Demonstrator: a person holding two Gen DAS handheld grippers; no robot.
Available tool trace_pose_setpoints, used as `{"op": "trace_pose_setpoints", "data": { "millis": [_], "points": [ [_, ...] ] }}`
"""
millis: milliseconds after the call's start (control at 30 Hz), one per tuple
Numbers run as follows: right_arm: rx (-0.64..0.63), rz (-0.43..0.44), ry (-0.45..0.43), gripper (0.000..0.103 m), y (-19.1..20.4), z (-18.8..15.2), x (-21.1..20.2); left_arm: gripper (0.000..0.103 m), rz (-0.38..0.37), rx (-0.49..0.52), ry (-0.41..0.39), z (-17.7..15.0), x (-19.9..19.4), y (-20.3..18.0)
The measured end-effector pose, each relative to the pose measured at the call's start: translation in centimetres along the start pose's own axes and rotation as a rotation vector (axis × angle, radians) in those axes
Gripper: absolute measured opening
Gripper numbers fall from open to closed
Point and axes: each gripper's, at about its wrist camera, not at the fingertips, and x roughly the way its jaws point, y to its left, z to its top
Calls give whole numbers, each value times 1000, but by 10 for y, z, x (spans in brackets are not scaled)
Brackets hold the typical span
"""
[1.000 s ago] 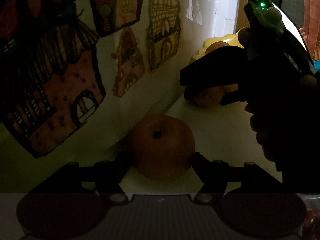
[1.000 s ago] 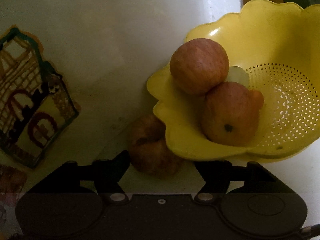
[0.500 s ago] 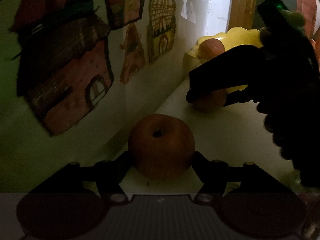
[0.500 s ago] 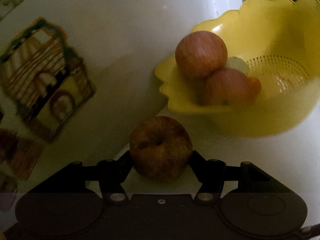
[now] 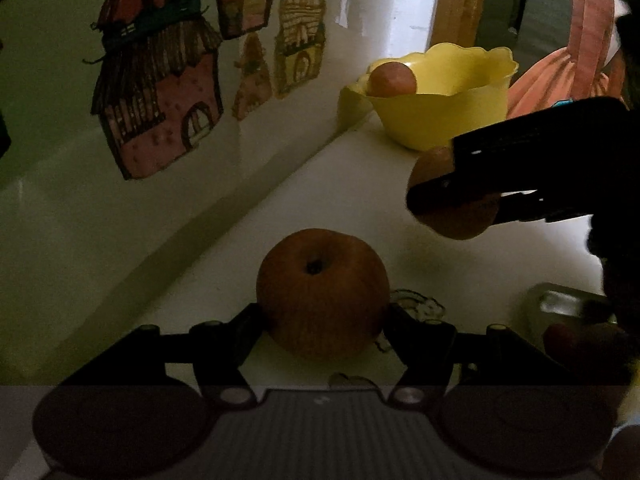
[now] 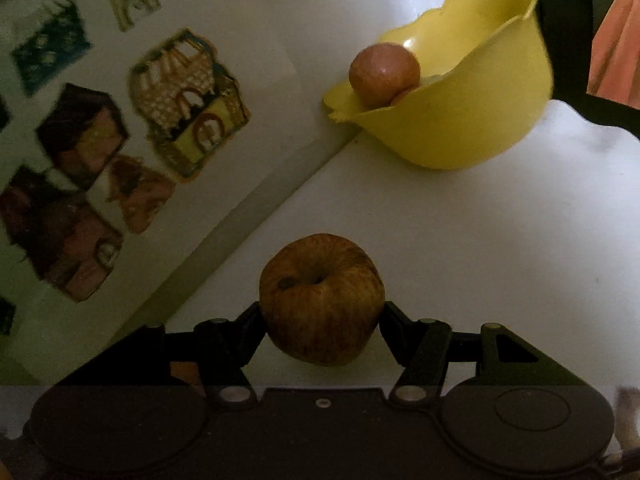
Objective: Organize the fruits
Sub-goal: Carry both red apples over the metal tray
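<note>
A reddish-brown apple [image 5: 322, 294] sits squeezed between the fingers of my left gripper [image 5: 322, 314], just over the white tabletop [image 5: 360, 184]. My right gripper [image 6: 322, 314] is shut on a second, wrinkled apple [image 6: 322, 300]. In the left wrist view that apple [image 5: 452, 222] hangs above the table, clamped by a dark finger [image 5: 504, 168]. A yellow scalloped bowl [image 5: 444, 120] stands at the far end against the wall with an apple [image 5: 392, 78] showing over its rim. The right wrist view shows the same bowl [image 6: 472, 120] and its apple [image 6: 384, 74], well ahead of the gripper.
A white wall [image 5: 100, 220] with paper house drawings [image 5: 160, 92] runs along the left. A wooden post [image 5: 460, 4] and a pink-orange cloth [image 5: 576, 64] lie behind the bowl. A metallic object [image 5: 568, 304] and a person's hand [image 5: 588, 340] are at the lower right.
Both grippers have drawn back from the bowl, each carrying its apple. The right gripper took the apple lying beside the bowl and lifted it off the table.
</note>
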Motion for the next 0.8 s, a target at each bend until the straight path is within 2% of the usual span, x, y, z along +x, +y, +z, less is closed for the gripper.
{"op": "trace_pose_setpoints", "data": {
  "millis": [167, 267, 533, 800],
  "points": [
    [4, 21, -85, 63, -16, -6, -45, 70, -25, -13, -39, -11, -15, -14],
    [19, 17, -127, 63, -26, -16, -68, 70, -20, 28, -70, -12, -18, -29],
    [73, -10, -147, 63, -45, -43, -107, 70, 24, 65, -108, -6, -11, -41],
    [118, -27, -174, 63, -49, -63, -135, 69, 46, 120, -149, 16, 8, -48]
  ]
}}
